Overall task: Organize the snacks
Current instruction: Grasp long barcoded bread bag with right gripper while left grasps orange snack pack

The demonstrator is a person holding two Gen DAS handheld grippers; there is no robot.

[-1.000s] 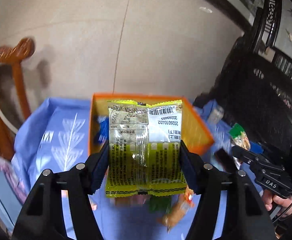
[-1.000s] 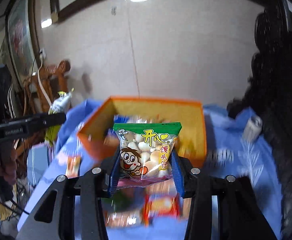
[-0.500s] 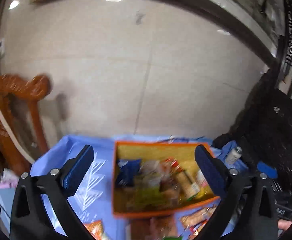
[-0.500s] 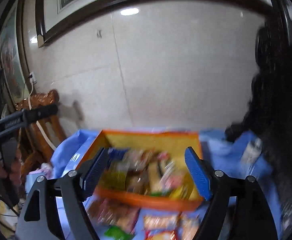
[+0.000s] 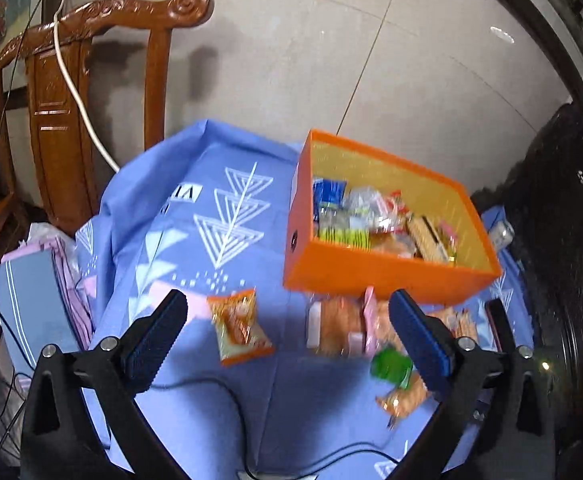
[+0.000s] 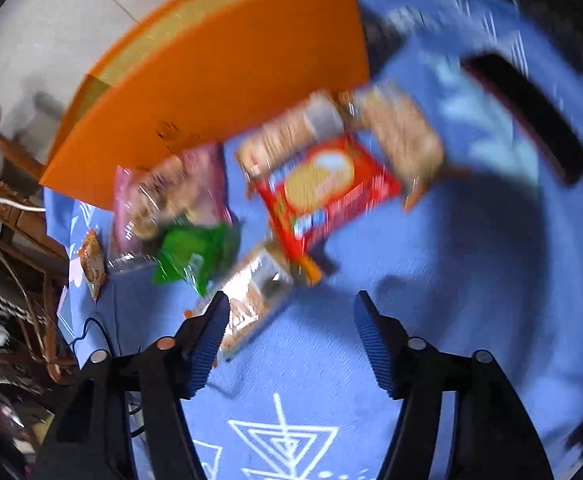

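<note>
An orange box [image 5: 379, 276] stands on the blue cloth and holds several snack packets [image 5: 355, 224]. My left gripper [image 5: 287, 320] is open and empty, above an orange packet [image 5: 237, 326] on the cloth in front of the box. Other loose packets [image 5: 343, 328] and a green one [image 5: 391, 366] lie near the box's front wall. My right gripper [image 6: 289, 314] is open and empty, low over the cloth. In its blurred view a silvery orange packet [image 6: 251, 304] lies by its left finger, with a red packet [image 6: 327, 188] and a green packet [image 6: 195, 256] beyond, in front of the orange box [image 6: 219, 88].
A wooden chair [image 5: 63, 92] with a white cable stands at the back left. A folded blue and pink pile [image 5: 39, 300] lies off the cloth's left edge. A dark flat object [image 6: 527, 116] lies on the cloth at the right. A small bottle [image 5: 501, 234] lies right of the box.
Both grippers let go of their packets, the yellow-green one and the green-topped one, over the orange box. Both then opened wide and tilted down towards the loose snacks in front of the box.
</note>
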